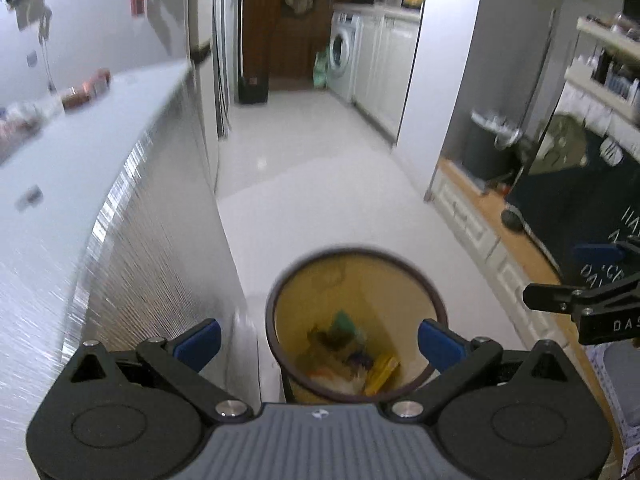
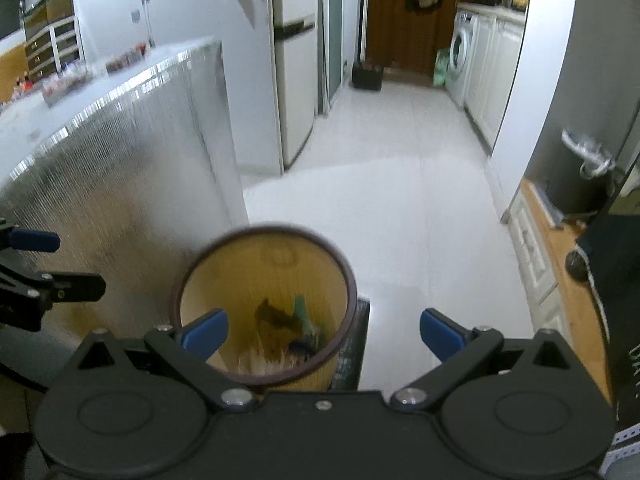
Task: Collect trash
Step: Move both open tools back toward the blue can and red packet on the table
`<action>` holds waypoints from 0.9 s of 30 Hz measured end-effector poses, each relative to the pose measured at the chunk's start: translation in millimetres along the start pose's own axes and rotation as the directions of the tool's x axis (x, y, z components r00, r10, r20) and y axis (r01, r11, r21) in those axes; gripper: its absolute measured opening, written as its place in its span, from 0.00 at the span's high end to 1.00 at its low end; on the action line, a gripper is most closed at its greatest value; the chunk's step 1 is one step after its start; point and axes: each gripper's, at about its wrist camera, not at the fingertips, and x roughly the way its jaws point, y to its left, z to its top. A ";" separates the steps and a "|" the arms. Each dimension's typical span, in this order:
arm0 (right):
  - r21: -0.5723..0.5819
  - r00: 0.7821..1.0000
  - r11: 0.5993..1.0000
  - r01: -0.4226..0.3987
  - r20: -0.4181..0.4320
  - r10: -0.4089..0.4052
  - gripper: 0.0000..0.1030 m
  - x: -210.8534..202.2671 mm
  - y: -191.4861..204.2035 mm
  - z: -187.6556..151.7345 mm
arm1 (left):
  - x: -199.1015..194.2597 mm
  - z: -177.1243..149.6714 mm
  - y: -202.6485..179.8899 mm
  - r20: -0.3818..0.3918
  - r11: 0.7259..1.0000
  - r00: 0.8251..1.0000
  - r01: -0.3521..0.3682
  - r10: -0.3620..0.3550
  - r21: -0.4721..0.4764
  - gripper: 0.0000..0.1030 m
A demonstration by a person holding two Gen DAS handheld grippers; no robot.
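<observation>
A round yellow trash bin (image 1: pixel 316 280) with a dark brown rim stands on the white floor below both grippers, and mixed trash (image 1: pixel 352 356) lies at its bottom. My left gripper (image 1: pixel 318 342) hovers above the bin, open, with nothing between its blue pads. The right wrist view shows the same bin (image 2: pixel 240 272) with wrappers and scraps (image 2: pixel 288 328) inside. There my right gripper (image 2: pixel 324 334) is open and empty over the bin's right edge. Each gripper appears at the edge of the other's view: the right gripper (image 1: pixel 592 276) and the left gripper (image 2: pixel 36 264).
A tall counter with a shiny ribbed side (image 1: pixel 132 248) stands close on the left, small items on its top. White floor (image 1: pixel 320 168) runs ahead to a washing machine (image 1: pixel 342 52) and cabinets. A wooden-topped white cabinet (image 1: pixel 500 240) and a dark cloth (image 1: pixel 580 208) are on the right.
</observation>
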 end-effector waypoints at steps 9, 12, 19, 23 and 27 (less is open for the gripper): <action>-0.010 0.979 0.999 -0.036 0.199 0.037 0.00 -62.3 16.5 38.9 | -70.8 30.0 17.8 0.185 0.998 0.981 -0.064 0.062 0.009 0.00; -0.033 0.966 0.997 -0.063 0.250 0.069 0.00 -73.6 31.0 54.4 | -89.4 36.4 30.6 0.230 0.995 0.969 -0.098 0.093 0.009 0.00; -0.114 0.936 0.985 -0.127 0.315 0.157 0.00 -78.9 80.3 89.0 | -111.6 49.1 73.6 0.266 0.985 0.949 -0.173 0.171 -0.017 0.00; -0.163 0.917 0.974 -0.156 0.343 0.204 0.00 -74.5 115.1 115.7 | -122.0 60.0 102.8 0.281 0.975 0.934 -0.222 0.220 -0.026 0.00; -0.206 0.900 0.960 -0.190 0.354 0.255 0.00 -64.5 147.6 144.8 | -128.2 74.6 136.6 0.291 0.965 0.920 -0.261 0.261 -0.040 0.00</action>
